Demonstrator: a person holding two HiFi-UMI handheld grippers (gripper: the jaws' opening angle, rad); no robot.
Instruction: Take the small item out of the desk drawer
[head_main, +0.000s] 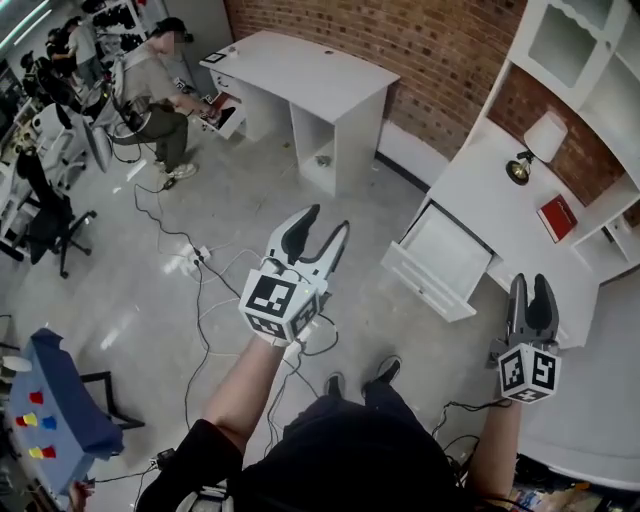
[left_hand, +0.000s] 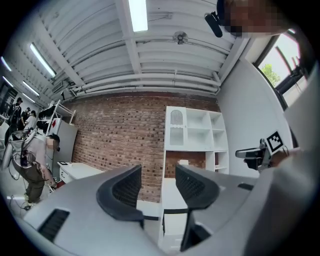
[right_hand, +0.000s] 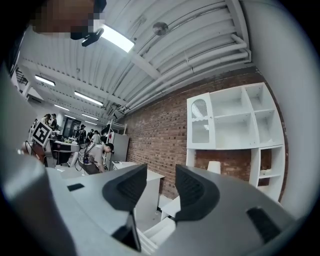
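Note:
The white desk (head_main: 470, 185) stands at the right of the head view with its drawer (head_main: 440, 262) pulled out; the drawer's inside looks white, and I can make out no small item in it. My left gripper (head_main: 328, 222) hangs over the floor left of the drawer, open and empty. My right gripper (head_main: 531, 288) is near the desk's front edge, right of the drawer, jaws apart with nothing between them. The left gripper view shows its gripper (left_hand: 157, 187) pointing level at the brick wall and shelves. The right gripper (right_hand: 160, 189) has the drawer (right_hand: 157, 232) low ahead of it.
On the desk stand a lamp (head_main: 540, 140) and a red book (head_main: 556, 217), under a white shelf unit (head_main: 590, 50). A second white desk (head_main: 310, 75) stands at the back, a seated person (head_main: 160, 95) beside it. Cables (head_main: 195, 262) trail over the floor; an office chair (head_main: 50, 215) is left.

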